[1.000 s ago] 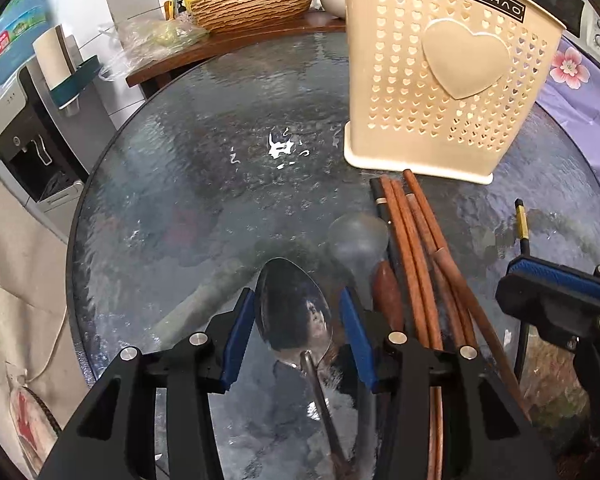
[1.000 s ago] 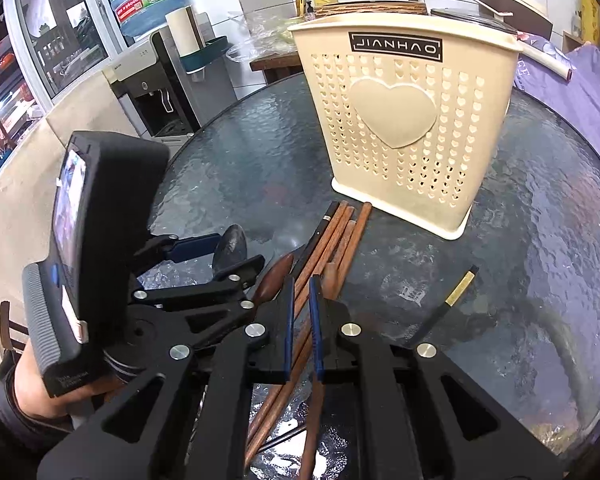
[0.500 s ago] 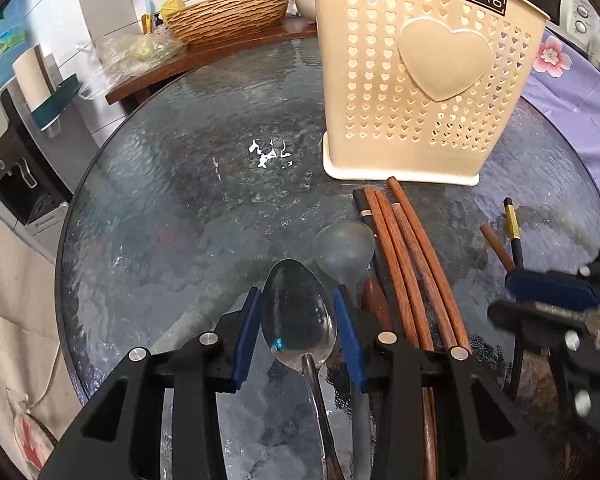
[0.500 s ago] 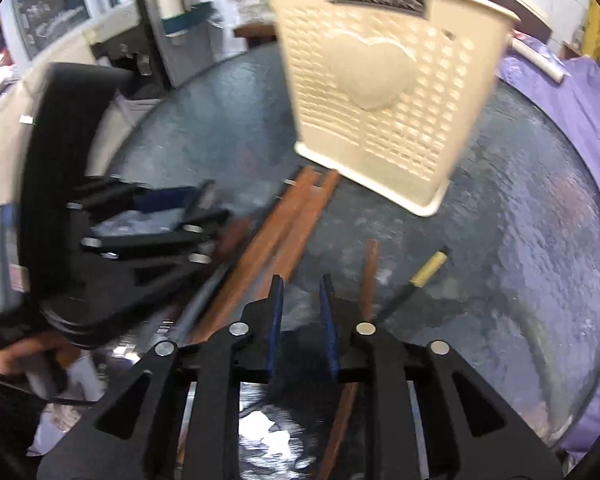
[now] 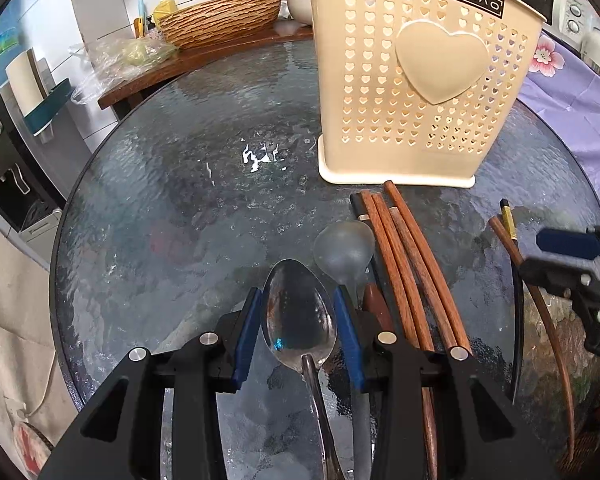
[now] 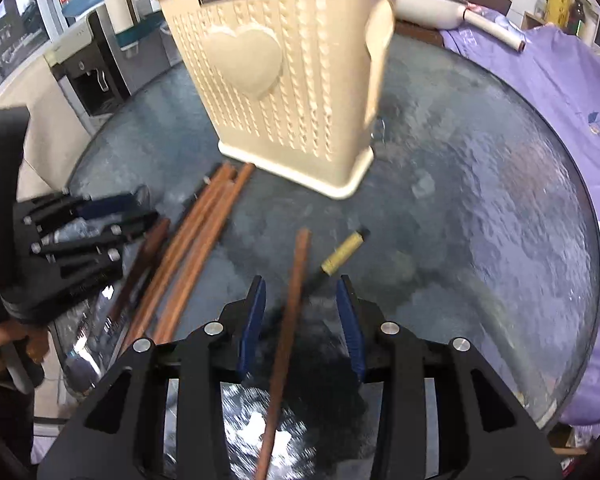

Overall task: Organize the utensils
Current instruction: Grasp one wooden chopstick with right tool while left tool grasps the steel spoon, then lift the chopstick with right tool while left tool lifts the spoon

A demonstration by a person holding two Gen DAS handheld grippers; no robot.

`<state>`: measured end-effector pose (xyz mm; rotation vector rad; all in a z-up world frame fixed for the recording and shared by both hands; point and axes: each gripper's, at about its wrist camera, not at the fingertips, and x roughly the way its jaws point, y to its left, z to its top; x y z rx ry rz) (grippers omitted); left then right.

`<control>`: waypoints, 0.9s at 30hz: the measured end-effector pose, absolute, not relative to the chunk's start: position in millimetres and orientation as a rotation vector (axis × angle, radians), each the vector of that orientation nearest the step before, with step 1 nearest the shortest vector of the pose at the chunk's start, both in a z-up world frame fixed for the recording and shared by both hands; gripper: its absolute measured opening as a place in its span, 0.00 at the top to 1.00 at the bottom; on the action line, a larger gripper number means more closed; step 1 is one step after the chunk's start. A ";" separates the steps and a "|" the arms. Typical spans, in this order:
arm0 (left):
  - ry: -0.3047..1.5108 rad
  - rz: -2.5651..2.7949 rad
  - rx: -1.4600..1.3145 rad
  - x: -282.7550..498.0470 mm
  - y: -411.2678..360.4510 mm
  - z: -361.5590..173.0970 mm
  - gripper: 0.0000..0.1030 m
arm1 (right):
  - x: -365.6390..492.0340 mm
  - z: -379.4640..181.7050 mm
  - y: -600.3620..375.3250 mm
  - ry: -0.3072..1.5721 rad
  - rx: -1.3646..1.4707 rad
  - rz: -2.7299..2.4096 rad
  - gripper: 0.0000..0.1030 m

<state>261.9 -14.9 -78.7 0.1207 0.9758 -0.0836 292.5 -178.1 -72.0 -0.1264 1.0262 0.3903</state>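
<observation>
Utensils all lie on the bench, basket (image 5: 420,80) unfilled: left tool (image 5: 300,324) pinches spoon (image 5: 298,316), right tool (image 6: 300,312) just opened around chopstick (image 6: 288,320).

A round glass surface (image 5: 172,208) carries a cream basket (image 5: 416,92) at one o'clock, wooden chopsticks (image 5: 412,264) and spoons (image 5: 300,320) at five.

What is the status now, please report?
Left gripper shut on metal spoon. Right gripper open, jaws just widened, straddling lone brown chopstick. Cream holder stands upright, path clear.
</observation>
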 end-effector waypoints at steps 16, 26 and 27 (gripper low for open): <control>0.975 -0.090 0.120 262.2 -15.9 -79.7 0.65 | 319.8 -84.0 -138.6 1.045 -0.257 0.388 0.81; 0.958 -0.100 0.108 260.4 -12.6 -76.1 0.65 | 331.0 -69.6 -157.4 1.032 -0.097 0.452 0.93; 0.947 -0.102 0.102 259.2 -11.6 -73.1 0.65 | 330.4 -65.0 -161.4 1.020 -0.077 0.463 0.93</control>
